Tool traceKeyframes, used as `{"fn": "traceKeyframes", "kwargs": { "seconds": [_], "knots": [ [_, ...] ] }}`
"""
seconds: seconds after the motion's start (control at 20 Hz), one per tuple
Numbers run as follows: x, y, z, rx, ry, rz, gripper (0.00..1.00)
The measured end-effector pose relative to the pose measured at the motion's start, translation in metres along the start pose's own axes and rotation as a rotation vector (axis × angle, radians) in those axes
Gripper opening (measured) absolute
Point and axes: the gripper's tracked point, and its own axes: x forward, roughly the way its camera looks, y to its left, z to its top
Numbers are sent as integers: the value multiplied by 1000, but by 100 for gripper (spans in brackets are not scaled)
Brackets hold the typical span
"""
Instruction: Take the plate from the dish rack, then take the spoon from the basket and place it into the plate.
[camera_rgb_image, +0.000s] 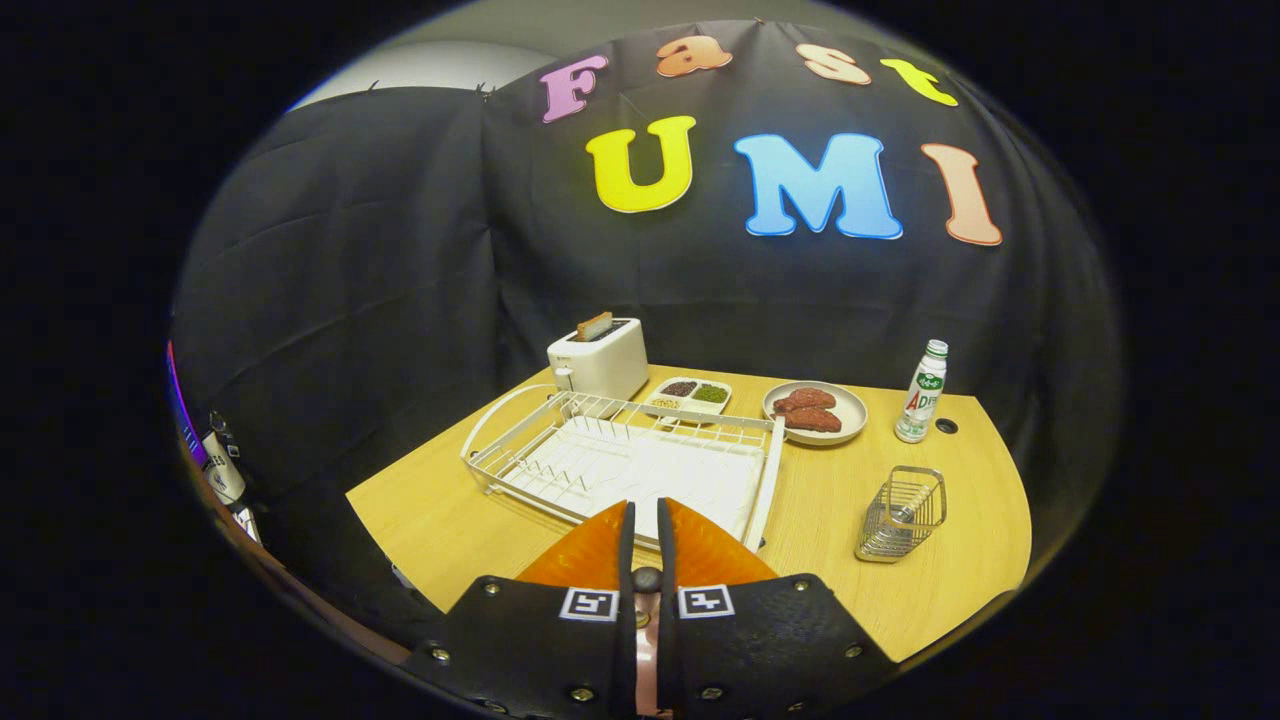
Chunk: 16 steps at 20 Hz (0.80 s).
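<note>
Here the gripper (646, 512) has its 2 fingers (626, 530) pressed nearly together, with a pink spoon (648, 640) pinched upright in the slit between them; its dark round end shows at the finger bases and its handle runs down toward the camera. Directly under the fingers lies an orange plate (590, 555), on the table (830, 530) just in front of the rack (620, 460). The white wire rack sits beyond the fingertips with a white drip tray inside it. To the right of the fingers, well apart from the plate, stands a small wire basket (901, 514). Behind the rack are a white toaster (598, 360) with a slice of bread, a tray (690, 396) with 3 compartments, a dish of meat (815, 412), and a bottle (922, 391).
</note>
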Motion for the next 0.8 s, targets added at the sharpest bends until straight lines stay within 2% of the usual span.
{"fn": "traceKeyframes", "kwargs": {
  "seconds": [0.2, 0.35, 0.45, 0.65, 0.8],
  "knots": [
    [1, -5, -7, 17, 32, -12, 12],
    [-4, -14, 7, 33, 9, -21, 19],
    [-7, -26, 13, 28, -6, -47, 28],
    [-23, -55, 27, 51, -56, -101, 28],
    [-44, -92, 37, 64, -112, -190, 28]
  ]
}}
